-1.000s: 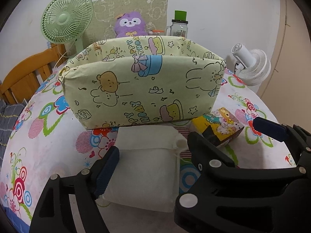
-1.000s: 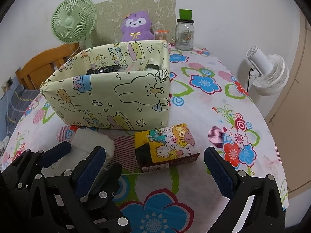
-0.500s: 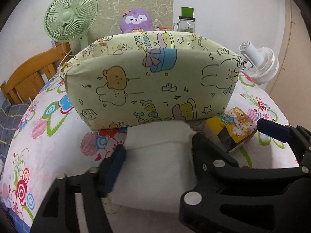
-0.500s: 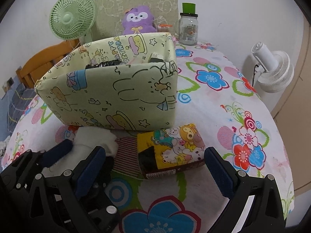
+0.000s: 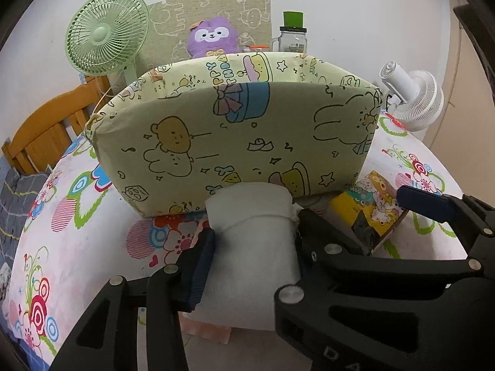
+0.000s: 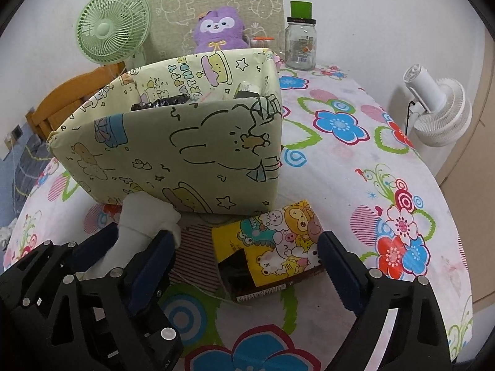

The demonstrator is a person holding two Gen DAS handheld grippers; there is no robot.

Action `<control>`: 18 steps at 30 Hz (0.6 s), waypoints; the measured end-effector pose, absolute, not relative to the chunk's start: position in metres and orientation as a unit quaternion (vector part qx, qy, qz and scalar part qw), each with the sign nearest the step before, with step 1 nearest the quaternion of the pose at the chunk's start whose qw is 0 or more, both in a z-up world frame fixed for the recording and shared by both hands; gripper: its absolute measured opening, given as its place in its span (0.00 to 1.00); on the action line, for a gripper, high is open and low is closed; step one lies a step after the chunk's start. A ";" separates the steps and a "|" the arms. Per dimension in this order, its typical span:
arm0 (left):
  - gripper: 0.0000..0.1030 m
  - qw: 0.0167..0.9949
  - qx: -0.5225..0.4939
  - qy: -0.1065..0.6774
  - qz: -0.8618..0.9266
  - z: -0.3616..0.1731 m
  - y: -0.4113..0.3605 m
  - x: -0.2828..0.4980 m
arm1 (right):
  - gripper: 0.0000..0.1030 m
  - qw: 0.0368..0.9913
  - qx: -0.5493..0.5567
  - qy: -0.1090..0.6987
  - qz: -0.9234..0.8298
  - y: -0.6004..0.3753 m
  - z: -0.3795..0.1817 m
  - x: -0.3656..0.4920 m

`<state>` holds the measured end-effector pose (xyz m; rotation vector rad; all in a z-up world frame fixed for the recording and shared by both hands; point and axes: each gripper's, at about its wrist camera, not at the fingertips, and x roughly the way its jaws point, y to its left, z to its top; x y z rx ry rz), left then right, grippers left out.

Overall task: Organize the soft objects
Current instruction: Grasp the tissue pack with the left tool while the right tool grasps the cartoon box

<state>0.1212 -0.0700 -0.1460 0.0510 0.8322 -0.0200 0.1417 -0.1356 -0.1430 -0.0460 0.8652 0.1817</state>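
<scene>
A white soft pack (image 5: pixel 253 247) lies on the flowered tablecloth just in front of the pale green cartoon fabric box (image 5: pixel 232 130). My left gripper (image 5: pixel 253 241) is shut on it, jaws still closing, and the pack bulges between the pads. In the right wrist view the same pack (image 6: pixel 145 213) shows at lower left, in the left gripper (image 6: pixel 130 238). A yellow cartoon-printed soft pack (image 6: pixel 278 241) lies right of it. My right gripper (image 6: pixel 246 256) straddles that pack, jaws wide and closing, with a clear gap at the left pad.
The box (image 6: pixel 173 154) holds dark items. Behind it stand a green fan (image 6: pixel 111 27), a purple plush (image 6: pixel 219 31) and a glass jar (image 6: pixel 300 46). A white fan (image 6: pixel 439 114) stands off the right edge, a wooden chair (image 5: pixel 46 130) at left.
The left jaws have closed from wide apart onto the white pack, squeezing it narrower and taller. The right jaws have narrowed slightly around the yellow pack. Both hands stayed about where they were.
</scene>
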 end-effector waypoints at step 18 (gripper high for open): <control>0.35 0.915 0.013 0.403 -0.032 -0.140 -0.071 0.112 | 0.22 0.906 -0.023 0.413 0.090 -0.135 -0.137 0.130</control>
